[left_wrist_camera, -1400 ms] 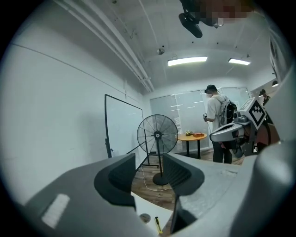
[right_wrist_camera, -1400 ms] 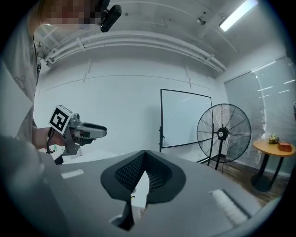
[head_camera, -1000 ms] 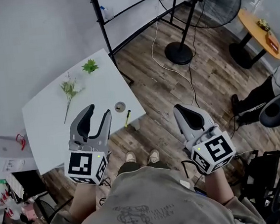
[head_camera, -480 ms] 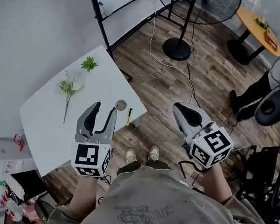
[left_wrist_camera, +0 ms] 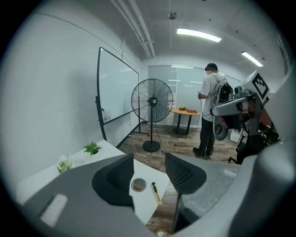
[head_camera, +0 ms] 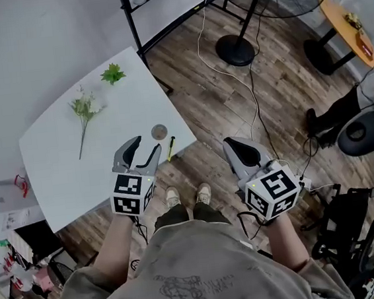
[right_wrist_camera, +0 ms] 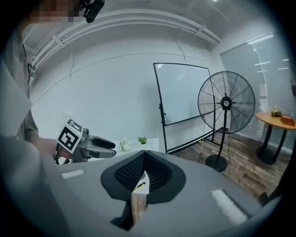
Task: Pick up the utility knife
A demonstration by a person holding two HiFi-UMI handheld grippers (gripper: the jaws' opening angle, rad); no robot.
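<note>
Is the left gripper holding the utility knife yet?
No: the left gripper's fingers stand apart with nothing between them, and the utility knife lies on the table.

Both arms held forward: left tongs (head_camera: 146, 146) jaws apart; right tongs (head_camera: 232, 146) jaws together.

Plain pale walls (right_wrist_camera: 106, 92). Wood-plank floor (head_camera: 202, 104). White table (head_camera: 56, 166) stands by the wall, with a whiteboard (left_wrist_camera: 115, 92) on a black frame just beyond it. Black pedestal fan (left_wrist_camera: 151, 102) near the board. Round orange side table (head_camera: 345, 26) farther right. Ceiling strip lights (left_wrist_camera: 199, 34) lit. Glass partition (left_wrist_camera: 182, 85) at far end.
</note>
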